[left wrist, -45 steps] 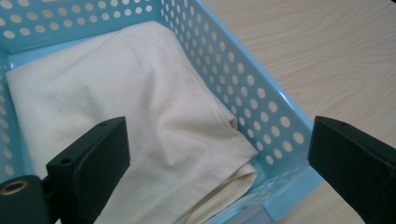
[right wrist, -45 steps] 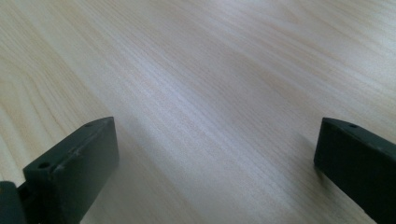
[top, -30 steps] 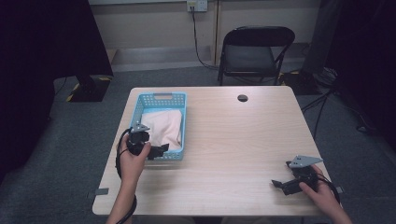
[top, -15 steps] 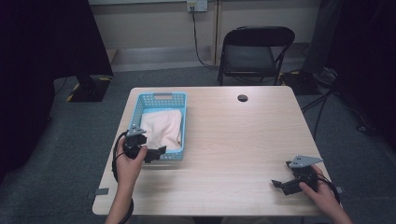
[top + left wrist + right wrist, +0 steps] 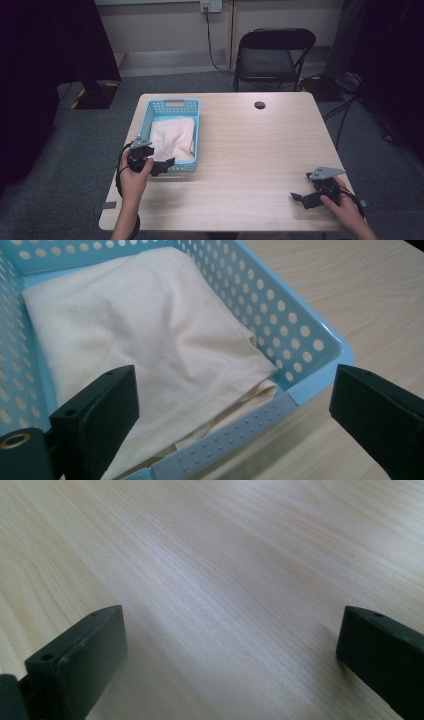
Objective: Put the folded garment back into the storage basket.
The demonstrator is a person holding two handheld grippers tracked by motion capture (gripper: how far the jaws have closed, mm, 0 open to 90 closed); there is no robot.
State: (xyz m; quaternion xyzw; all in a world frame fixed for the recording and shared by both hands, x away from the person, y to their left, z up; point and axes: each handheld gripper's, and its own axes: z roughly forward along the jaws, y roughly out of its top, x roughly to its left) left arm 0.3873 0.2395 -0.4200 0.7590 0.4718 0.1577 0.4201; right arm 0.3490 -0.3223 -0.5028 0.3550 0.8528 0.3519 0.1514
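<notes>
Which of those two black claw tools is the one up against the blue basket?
The left gripper, at the blue basket's near end, jaws open over the cream cloth. The right gripper sits apart over bare table.

The cloth (image 5: pixel 150 340) hides the basket (image 5: pixel 300 335) floor — its near fold is cut off below.

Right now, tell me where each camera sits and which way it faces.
High view: above the person's side, facing forward and down on the pale wooden table; both forearms, the left tool and the right tool show.
Left gripper view: rides the left tool, facing the cream folded cloth in the light blue perforated plastic basket; its open jaws show.
Right gripper view: rides the right tool, facing bare tabletop; its open jaws show.
High and left views share basket and cloth.
</notes>
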